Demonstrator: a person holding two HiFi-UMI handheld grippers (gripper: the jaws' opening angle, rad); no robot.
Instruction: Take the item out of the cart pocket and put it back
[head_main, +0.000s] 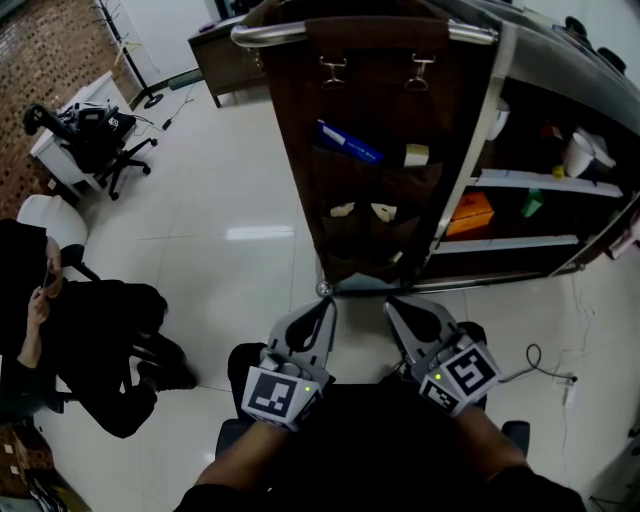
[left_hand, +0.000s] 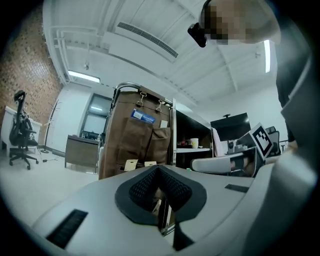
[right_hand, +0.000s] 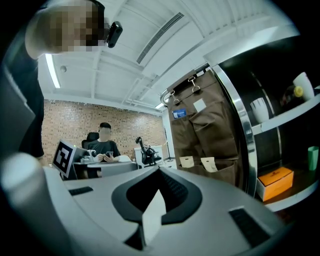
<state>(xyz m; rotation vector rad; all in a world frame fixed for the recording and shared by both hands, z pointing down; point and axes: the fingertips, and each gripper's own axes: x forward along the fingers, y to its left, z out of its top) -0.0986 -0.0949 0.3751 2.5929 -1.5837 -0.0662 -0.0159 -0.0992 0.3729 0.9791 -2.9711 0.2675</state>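
A brown pocket organizer (head_main: 375, 150) hangs by two clips from the cart's handle bar (head_main: 275, 32). A blue item (head_main: 348, 142) sticks out of an upper pocket, with a cream item (head_main: 415, 155) beside it. Two pale cards (head_main: 342, 210) sit in the lower pockets. My left gripper (head_main: 322, 303) and right gripper (head_main: 398, 305) hover side by side just short of the organizer's bottom edge, both shut and holding nothing. In the left gripper view the gripper (left_hand: 159, 170) points at the organizer (left_hand: 135, 140) and the blue item (left_hand: 143, 116). The right gripper (right_hand: 161, 172) faces the organizer (right_hand: 210, 130) too.
The cart's shelves (head_main: 520, 180) on the right hold an orange box (head_main: 470, 212), a green object (head_main: 531, 203) and a white cup (head_main: 578, 155). A person in black (head_main: 80, 340) sits at the left. An office chair (head_main: 100, 140) stands farther back. A cable (head_main: 545, 370) lies on the floor.
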